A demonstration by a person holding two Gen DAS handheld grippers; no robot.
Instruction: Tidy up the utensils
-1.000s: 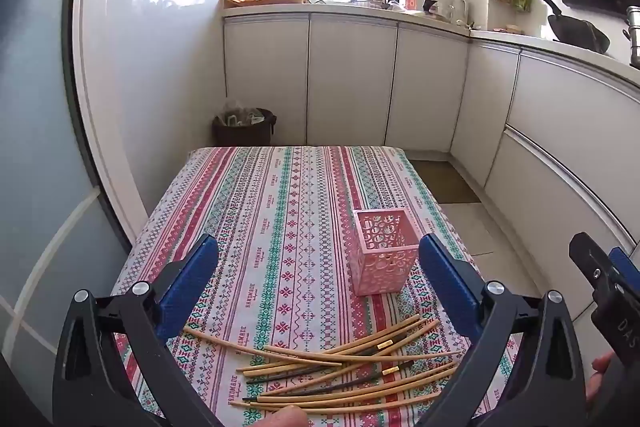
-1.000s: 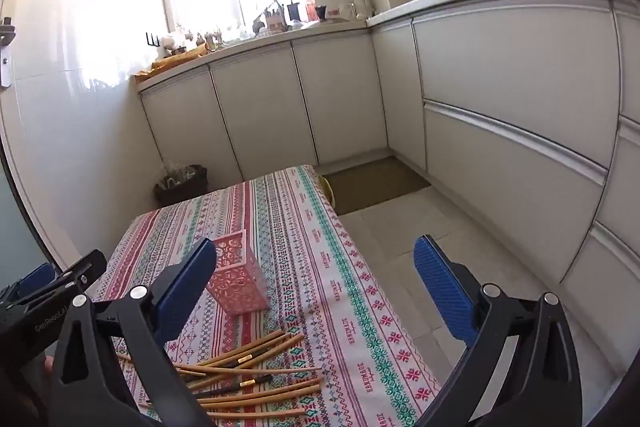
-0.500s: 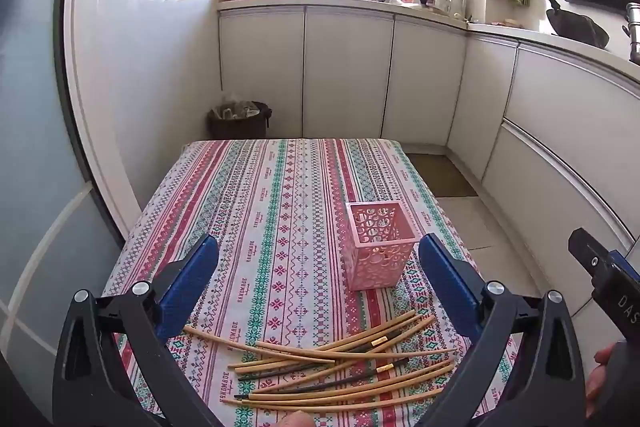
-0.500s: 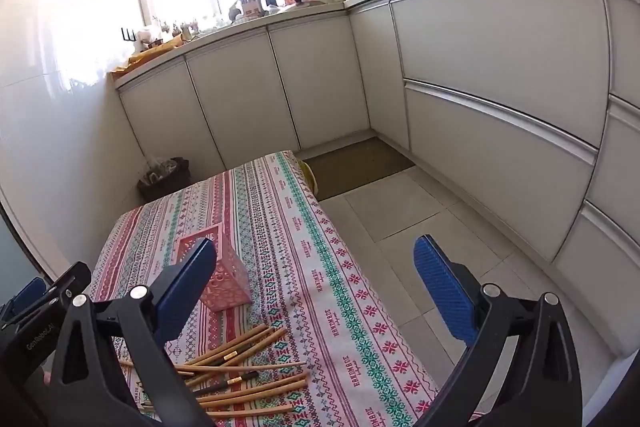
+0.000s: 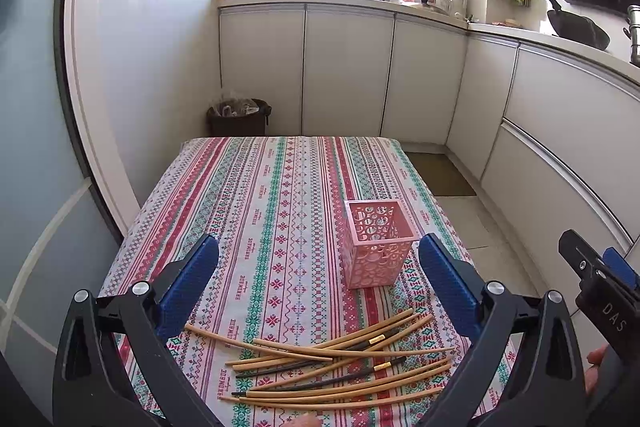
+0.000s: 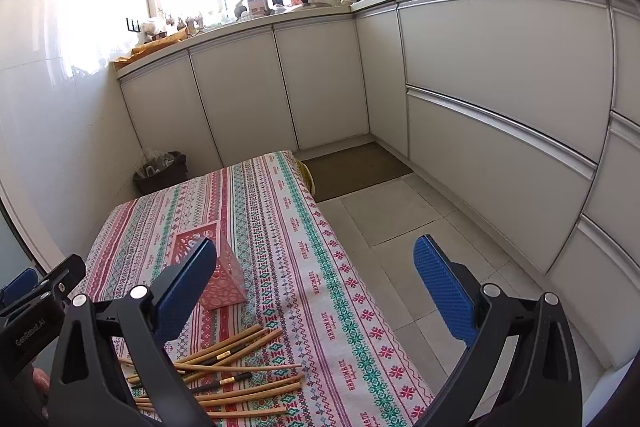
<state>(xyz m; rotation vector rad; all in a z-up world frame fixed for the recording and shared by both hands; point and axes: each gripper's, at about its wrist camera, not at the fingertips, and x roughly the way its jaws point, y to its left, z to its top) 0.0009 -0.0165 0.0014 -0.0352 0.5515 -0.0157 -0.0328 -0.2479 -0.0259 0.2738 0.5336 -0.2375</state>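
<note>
Several wooden and dark chopsticks lie in a loose pile near the table's front edge, also seen in the right wrist view as the chopstick pile. Behind them stands an empty pink perforated holder, the pink holder partly hidden by a blue pad in the right view. My left gripper hangs open above the pile, holding nothing. My right gripper is open too, over the table's right edge. The right gripper's body shows at the left view's right margin.
A striped patterned tablecloth covers the table. White kitchen cabinets run along the back and right, with tiled floor and a brown mat between. A dark bin stands beyond the table's far edge.
Both views have shifted slightly: the left gripper has drawn back and up a little, and the right gripper has swung so the table sits further left. Both stay open; chopsticks and holder lie unmoved.
</note>
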